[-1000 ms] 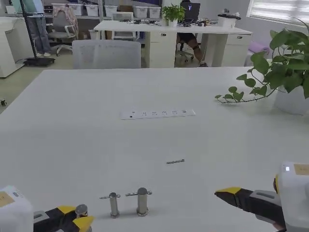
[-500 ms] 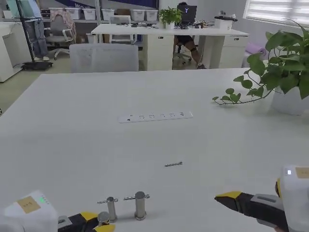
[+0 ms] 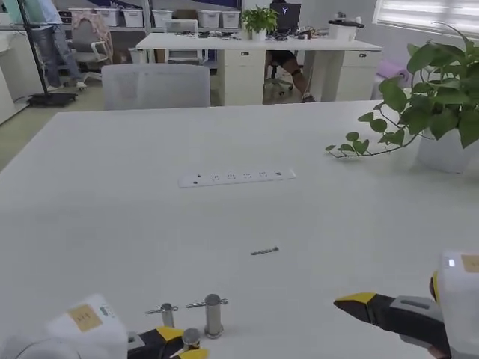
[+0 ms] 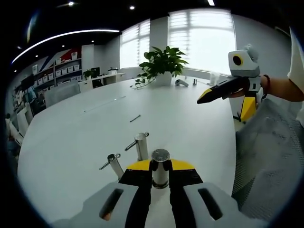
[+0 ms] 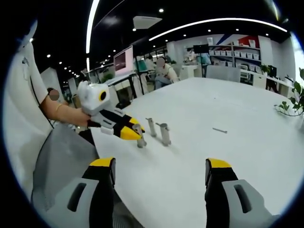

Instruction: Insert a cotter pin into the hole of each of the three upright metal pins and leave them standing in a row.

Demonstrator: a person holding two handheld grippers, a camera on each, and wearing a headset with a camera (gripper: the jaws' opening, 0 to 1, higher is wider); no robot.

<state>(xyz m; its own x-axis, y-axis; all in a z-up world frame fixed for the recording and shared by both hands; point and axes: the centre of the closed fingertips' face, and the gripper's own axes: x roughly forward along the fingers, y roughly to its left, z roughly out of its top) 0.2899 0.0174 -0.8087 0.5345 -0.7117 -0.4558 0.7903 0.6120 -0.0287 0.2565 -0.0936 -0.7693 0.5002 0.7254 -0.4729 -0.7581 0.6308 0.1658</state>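
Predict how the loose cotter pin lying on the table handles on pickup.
The cotter pin looks thin and small, so it is probably very light and easily nudged. It lies flat on the smooth white table, so jaws may skid it rather than catch it. It looks metallic, so likely stiff.

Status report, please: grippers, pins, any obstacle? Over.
Left gripper shut on bare pin. Right gripper open, empty. Two fitted pins standing; loose cotter pin lies beyond them. No obstacle.
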